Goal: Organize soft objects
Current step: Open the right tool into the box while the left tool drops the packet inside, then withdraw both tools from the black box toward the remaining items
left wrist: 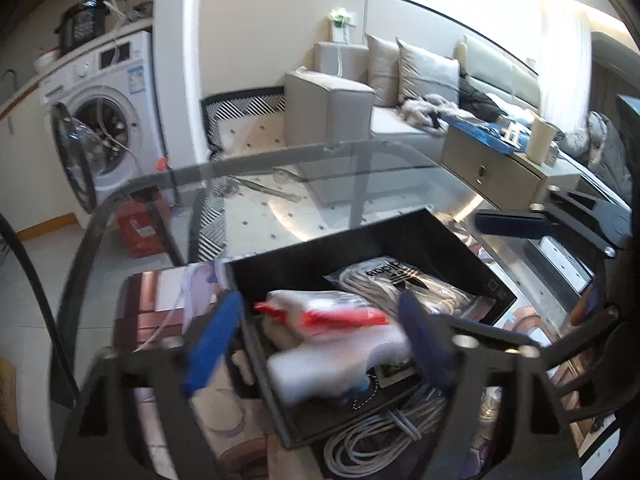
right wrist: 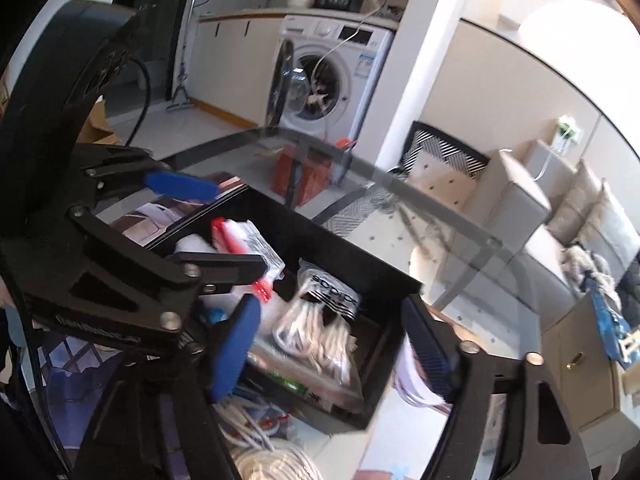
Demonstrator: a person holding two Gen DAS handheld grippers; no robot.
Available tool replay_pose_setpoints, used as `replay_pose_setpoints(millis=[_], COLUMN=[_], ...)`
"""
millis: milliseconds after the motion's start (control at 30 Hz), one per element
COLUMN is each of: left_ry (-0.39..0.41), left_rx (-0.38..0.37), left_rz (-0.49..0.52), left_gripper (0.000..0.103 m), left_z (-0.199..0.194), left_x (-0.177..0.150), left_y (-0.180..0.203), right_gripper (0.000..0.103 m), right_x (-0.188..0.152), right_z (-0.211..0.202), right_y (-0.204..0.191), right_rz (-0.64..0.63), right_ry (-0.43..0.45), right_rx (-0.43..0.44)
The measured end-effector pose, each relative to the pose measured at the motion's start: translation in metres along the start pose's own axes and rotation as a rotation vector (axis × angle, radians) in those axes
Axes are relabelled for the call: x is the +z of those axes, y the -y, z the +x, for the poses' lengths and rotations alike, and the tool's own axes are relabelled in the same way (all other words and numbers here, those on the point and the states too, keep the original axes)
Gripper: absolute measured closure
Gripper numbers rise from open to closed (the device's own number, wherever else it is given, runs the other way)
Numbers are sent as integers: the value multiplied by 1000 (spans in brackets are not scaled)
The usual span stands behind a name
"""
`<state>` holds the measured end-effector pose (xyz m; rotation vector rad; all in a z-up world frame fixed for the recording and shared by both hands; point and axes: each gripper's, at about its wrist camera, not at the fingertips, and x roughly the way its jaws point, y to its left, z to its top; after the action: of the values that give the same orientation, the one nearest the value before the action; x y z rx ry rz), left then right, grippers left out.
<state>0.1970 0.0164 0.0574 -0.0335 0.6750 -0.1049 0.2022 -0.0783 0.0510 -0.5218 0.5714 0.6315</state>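
White pouch (left wrist: 340, 344) lengthwise in black box (left wrist: 360, 248)

1. My left claw (left wrist: 320, 336) has matt black plastic arms, metal screws and blue rubbery pads.
2. The table (left wrist: 280, 172) is clear, glossy glass.
3. The box (left wrist: 400, 236) looks matt black.
4. The bag (right wrist: 328, 312) is shiny clear plastic over white cord.
5. The sofa (left wrist: 332, 108) looks smooth and leathery.

"adidas" logo on clear bag (left wrist: 394, 280), other labels seemingly illegible
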Motion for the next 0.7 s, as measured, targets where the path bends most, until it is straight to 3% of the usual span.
replay_pose_setpoints(millis=[167, 433, 700], left_ry=[55, 74, 75], left_rx=[-11, 24, 40], left_rz=[-58, -68, -68], left_gripper=[0, 0, 0], left_z=[-25, -49, -65], left_x=[-5, -19, -39], left_y=[-10, -14, -9], right_gripper=[0, 0, 0], right_x=[-12, -37, -71], right_z=[-23, -58, -70], right_y=[5, 13, 10], right_rz=[63, 178, 228], right_ry=[27, 61, 32], right_rx=[-11, 12, 54])
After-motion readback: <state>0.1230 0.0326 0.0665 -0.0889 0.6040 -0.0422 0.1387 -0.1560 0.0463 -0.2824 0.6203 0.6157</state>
